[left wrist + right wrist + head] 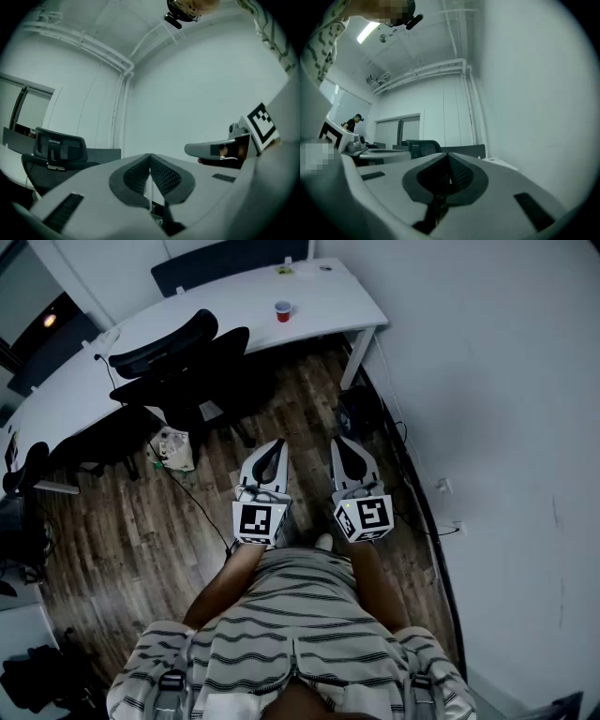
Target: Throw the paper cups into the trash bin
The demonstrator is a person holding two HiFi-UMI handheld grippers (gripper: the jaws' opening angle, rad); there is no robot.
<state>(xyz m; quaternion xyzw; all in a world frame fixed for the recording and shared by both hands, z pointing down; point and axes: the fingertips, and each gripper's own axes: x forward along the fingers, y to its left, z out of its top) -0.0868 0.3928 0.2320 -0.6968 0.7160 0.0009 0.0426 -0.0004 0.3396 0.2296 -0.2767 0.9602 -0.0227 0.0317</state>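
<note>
A red paper cup (283, 310) stands on the long white desk (234, 306) far ahead of me. I hold both grippers side by side at waist height over the wooden floor, well short of the desk. My left gripper (273, 446) is shut with nothing in it; its black pads meet (150, 158) in the left gripper view. My right gripper (345, 443) is also shut and empty, jaws touching (449, 158) in the right gripper view. A dark bin-like thing (356, 412) sits on the floor by the desk leg, just ahead of the right gripper.
Black office chairs (178, 367) stand tucked at the desk's near side. A small bag of rubbish (174, 448) lies on the floor to the left. A white wall (487, 409) runs along the right, with cables at its foot. A distant person (352, 123) stands at the far left.
</note>
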